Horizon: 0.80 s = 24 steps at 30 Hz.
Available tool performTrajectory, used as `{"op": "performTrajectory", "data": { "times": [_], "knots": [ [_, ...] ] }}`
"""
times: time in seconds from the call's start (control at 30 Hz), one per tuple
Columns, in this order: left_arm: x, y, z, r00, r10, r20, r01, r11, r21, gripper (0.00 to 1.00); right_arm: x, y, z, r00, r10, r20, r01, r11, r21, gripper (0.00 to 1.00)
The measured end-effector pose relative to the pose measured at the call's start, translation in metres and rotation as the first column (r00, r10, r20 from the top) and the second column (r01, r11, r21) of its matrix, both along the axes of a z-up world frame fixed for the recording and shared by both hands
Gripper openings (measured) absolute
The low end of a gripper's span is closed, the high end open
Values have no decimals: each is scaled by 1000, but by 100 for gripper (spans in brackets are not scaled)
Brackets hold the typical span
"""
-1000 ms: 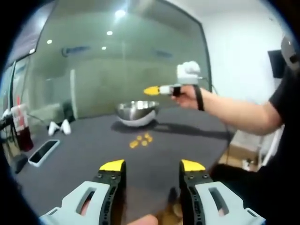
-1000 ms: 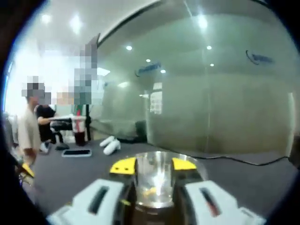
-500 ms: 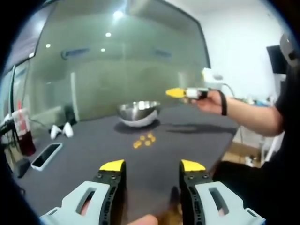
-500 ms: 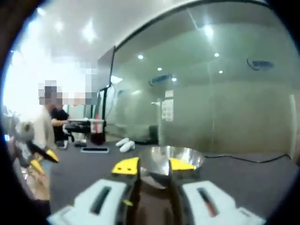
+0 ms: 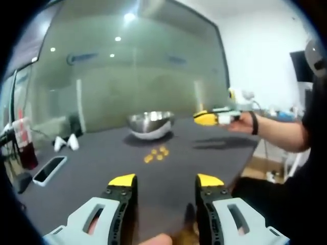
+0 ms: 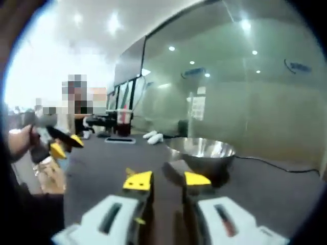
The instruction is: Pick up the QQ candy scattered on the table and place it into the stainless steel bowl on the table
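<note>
The stainless steel bowl [image 5: 149,124] stands at the far side of the dark table [image 5: 102,163]. A few yellow QQ candies [image 5: 156,154] lie in a small cluster in front of it. My left gripper [image 5: 166,179] is open and empty, low over the near table edge, well short of the candies. My right gripper [image 5: 207,118], held by a hand [image 5: 240,121], hovers to the right of the bowl. In the right gripper view my right gripper [image 6: 167,179] is open a little with nothing between its jaws. The bowl [image 6: 202,153] sits just beyond it, and my left gripper [image 6: 64,144] is at the far left.
A phone [image 5: 48,168] lies at the table's left, with white objects [image 5: 66,142] behind it and a red drink cup [image 5: 23,145] at the far left edge. A glass wall runs behind the table. The person's arm [image 5: 286,135] reaches in from the right.
The right gripper has drawn back from above the bowl, moving right and lower in the left gripper view. The bowl no longer sits between its jaws. The left gripper has stayed put.
</note>
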<state>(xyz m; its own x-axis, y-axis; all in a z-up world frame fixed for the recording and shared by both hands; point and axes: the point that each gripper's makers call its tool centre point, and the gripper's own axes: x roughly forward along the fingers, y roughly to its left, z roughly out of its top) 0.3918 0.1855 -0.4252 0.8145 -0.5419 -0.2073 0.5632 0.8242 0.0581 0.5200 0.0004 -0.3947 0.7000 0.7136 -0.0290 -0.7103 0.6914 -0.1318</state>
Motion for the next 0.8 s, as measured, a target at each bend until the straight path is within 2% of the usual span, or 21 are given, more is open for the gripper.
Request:
{"op": "performTrajectory", "data": {
  "times": [0.2, 0.27, 0.33, 0.4, 0.57, 0.8],
  "knots": [
    [1, 3, -1, 1000, 6, -2, -6, 1000, 0, 47, 4, 7, -8, 999, 16, -32, -16, 1000, -12, 22],
    [1, 3, -1, 1000, 7, -1, -7, 1000, 1, 47, 7, 12, -15, 998, 34, -61, -35, 999, -19, 22],
    [2, 4, -2, 1000, 10, -3, -10, 1000, -2, 47, 4, 22, -31, 989, 75, -124, -83, 995, -55, 23],
    [2, 6, -4, 1000, 14, -8, -14, 1000, -1, 47, 6, 27, -35, 990, 79, -117, -87, 994, -68, 23],
    [3, 9, -7, 1000, 19, -16, -19, 1000, -2, 47, 12, 42, -49, 982, 85, -170, -104, 989, -109, 22],
    [1, 14, -8, 999, 27, -17, -27, 1000, -8, 47, 20, 68, -58, 973, 92, -210, -125, 981, -147, 22]
  ]
}}
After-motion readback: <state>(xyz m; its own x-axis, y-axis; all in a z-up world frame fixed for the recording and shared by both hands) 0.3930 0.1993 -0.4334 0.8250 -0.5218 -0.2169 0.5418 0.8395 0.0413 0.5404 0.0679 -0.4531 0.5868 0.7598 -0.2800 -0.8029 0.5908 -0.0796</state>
